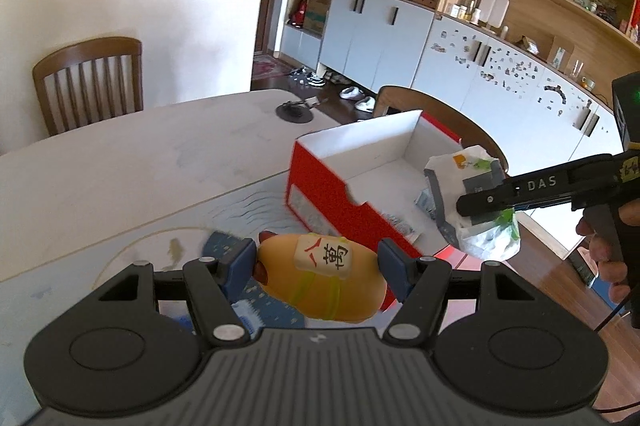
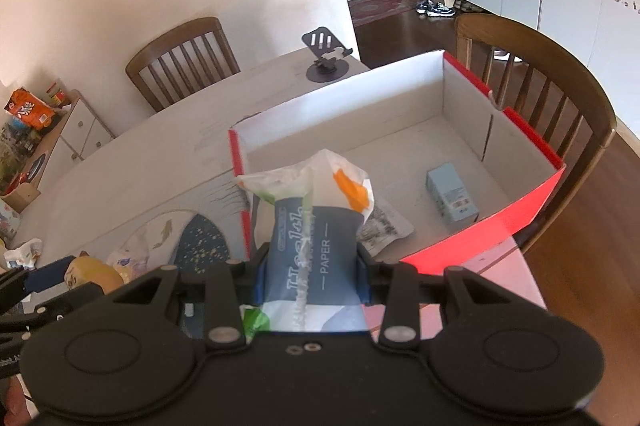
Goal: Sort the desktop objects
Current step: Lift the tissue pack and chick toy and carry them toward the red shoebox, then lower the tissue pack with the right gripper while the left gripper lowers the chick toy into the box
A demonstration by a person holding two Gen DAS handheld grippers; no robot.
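My left gripper [image 1: 318, 266] is shut on a hot-dog toy [image 1: 320, 278] with a mahjong tile on top, held above the table before the red box [image 1: 320, 194]. It also shows at the lower left of the right wrist view [image 2: 90, 276]. My right gripper [image 2: 312, 266] is shut on a tissue paper pack [image 2: 310, 238], held over the near edge of the red box [image 2: 536, 202]. In the left wrist view the pack [image 1: 476, 202] hangs over the box's right end. Inside the box lie a small blue carton [image 2: 452, 198] and a printed packet [image 2: 380, 226].
A patterned mat [image 1: 248, 210] covers the table near the box. A black phone stand [image 2: 326, 60] sits at the table's far edge. Wooden chairs [image 2: 536, 78] stand behind the box and at the far side [image 2: 182, 58]. Small packets [image 2: 24, 252] lie at the left.
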